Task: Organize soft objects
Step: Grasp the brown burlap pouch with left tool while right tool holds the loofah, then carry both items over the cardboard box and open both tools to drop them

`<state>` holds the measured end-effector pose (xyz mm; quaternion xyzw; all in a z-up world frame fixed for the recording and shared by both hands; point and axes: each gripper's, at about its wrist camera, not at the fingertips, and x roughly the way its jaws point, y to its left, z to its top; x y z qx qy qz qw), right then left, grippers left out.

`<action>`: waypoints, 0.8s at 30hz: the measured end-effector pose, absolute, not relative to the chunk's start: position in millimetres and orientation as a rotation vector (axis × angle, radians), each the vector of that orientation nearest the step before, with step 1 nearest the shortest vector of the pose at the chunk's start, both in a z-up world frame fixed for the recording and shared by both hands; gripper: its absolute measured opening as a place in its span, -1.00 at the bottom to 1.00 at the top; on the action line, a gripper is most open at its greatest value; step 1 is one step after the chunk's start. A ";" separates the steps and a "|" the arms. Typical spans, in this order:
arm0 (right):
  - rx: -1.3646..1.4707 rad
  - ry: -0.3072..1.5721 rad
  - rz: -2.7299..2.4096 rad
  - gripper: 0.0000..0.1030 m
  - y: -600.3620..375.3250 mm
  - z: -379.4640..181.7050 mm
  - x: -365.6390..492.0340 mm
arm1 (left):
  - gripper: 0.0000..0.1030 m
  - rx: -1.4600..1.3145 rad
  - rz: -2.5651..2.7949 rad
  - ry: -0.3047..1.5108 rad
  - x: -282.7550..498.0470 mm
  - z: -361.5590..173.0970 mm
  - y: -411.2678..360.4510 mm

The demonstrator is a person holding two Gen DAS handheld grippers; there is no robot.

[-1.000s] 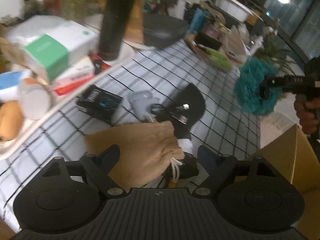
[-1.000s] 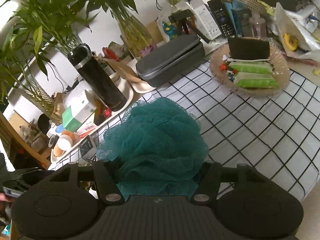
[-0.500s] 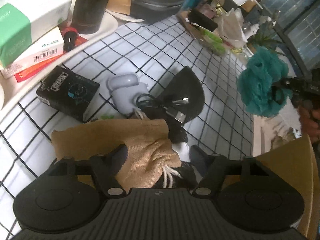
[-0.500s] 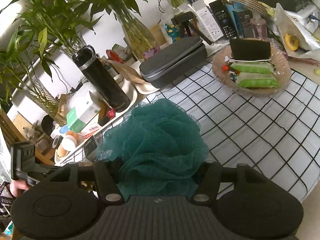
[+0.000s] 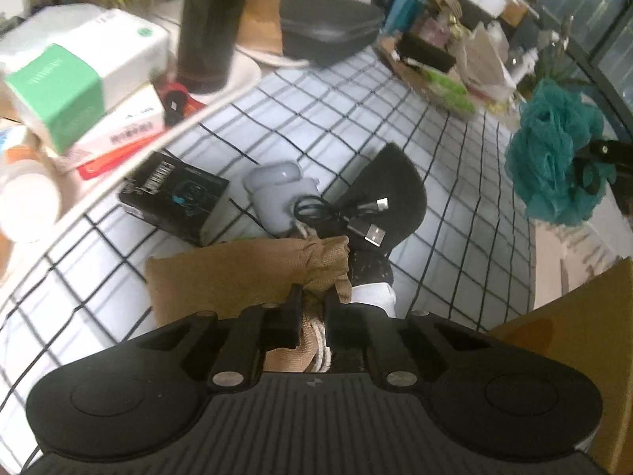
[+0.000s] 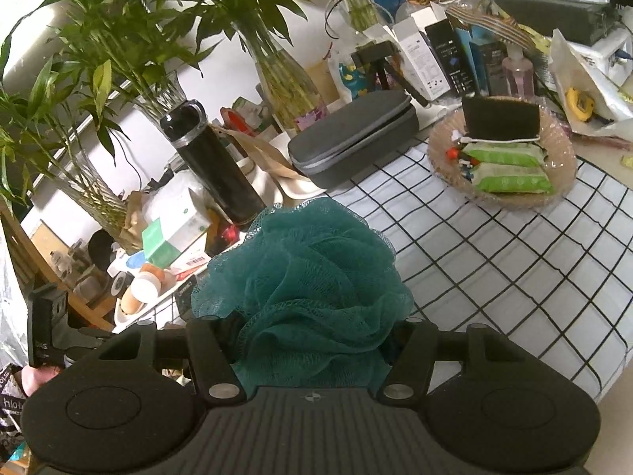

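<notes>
Checked tablecloth point(image 5: 455, 182), tool point(image 5: 313, 308) closing on burlap pouch point(image 5: 237, 273)

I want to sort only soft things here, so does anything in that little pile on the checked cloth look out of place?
Yes. A loose black USB cable lies tangled over the black fabric piece, against a grey earbud case and the burlap pouch. Cable and case are hard items mixed among soft ones.

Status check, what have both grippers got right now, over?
Left gripper closing on burlap pouch neck. Right gripper holding teal loofah. USB cable lies beside pouch.
</notes>
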<state>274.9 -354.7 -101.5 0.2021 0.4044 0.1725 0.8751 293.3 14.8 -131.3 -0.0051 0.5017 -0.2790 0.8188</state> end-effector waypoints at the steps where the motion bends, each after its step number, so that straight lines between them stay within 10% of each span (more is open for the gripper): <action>1: 0.419 0.842 0.361 0.22 -354.5 -98.8 274.2 | -0.80 -0.017 -0.583 1.056 290.5 -126.6 17.8; 24: 0.382 0.755 0.414 0.14 -341.2 -11.8 255.6 | -0.80 -0.115 -0.395 0.776 235.1 3.8 59.7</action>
